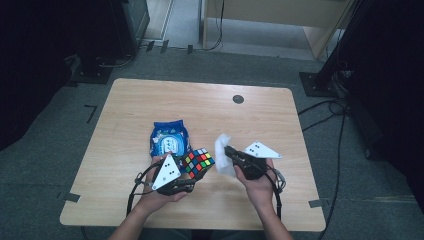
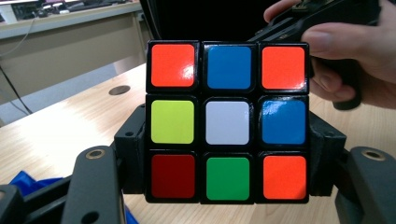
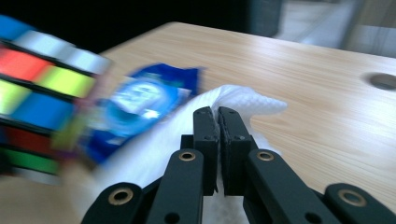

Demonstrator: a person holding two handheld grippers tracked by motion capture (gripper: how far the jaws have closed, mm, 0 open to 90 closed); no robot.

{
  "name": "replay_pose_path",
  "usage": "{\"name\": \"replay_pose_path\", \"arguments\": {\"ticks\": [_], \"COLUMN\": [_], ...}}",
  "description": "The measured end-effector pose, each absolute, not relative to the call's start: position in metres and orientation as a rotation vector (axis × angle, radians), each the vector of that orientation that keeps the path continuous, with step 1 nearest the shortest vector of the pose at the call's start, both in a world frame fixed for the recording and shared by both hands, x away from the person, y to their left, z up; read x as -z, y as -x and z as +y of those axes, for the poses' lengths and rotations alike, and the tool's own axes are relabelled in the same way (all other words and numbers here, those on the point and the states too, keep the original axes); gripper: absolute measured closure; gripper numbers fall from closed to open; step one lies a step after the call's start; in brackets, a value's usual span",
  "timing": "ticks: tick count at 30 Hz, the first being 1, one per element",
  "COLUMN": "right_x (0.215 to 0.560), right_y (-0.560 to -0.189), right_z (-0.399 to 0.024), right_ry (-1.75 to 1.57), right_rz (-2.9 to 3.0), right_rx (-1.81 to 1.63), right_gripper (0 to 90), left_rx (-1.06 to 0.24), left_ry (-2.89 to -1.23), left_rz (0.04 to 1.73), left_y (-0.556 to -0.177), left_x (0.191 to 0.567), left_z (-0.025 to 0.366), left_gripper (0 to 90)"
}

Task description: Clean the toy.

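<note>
Fig. Wooden bench [image 1: 150, 210] seen from above, w/ blue wipes pack [image 1: 170, 138] lying flat near centre. Left tool [image 1: 191, 176] clamps a scrambled cube [image 1: 197, 162] by two opposite sides, held above the bench just beside the pack; the face w/ the white centre square is turned toward that tool's camera. A cube has no long axis. Right tool [image 1: 226, 149], jaws nearly together, pinches a white wipe [image 1: 223, 145] close to the cube, approx. level w/ it. Progress: wipe drawn and gripped; wiping appears not yet begun, though blur in the right gripper view leaves contact uncertain.
</note>
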State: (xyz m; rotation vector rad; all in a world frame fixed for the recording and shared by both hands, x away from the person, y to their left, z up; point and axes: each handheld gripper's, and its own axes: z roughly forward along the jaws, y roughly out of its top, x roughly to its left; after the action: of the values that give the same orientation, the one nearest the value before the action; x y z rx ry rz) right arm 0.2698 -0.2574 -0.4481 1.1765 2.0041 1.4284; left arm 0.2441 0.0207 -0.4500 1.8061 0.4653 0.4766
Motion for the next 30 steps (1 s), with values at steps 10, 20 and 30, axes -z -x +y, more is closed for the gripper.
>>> {"name": "replay_pose_path", "arguments": {"ticks": [10,20,30], "right_x": [0.460,0.446,0.409], "right_y": [-0.280,-0.275,-0.247], "right_z": [-0.280,-0.273,-0.229], "right_ry": [-1.270,-1.288,-1.201], "right_rz": [1.968,1.957,2.041], "right_rx": [-1.330,-1.451,-1.779], "right_gripper": [87.3,63.6,43.6], "left_rx": [-0.477,-0.481,-0.507], "left_ry": [-1.810,-1.823,-1.867], "left_rz": [0.476,0.519,0.514], "left_y": [-0.246,-0.251,-0.251], "left_x": [0.452,0.457,0.462], "left_z": [0.022,0.023,0.017], "left_gripper": [34.1,34.1,34.1]}}
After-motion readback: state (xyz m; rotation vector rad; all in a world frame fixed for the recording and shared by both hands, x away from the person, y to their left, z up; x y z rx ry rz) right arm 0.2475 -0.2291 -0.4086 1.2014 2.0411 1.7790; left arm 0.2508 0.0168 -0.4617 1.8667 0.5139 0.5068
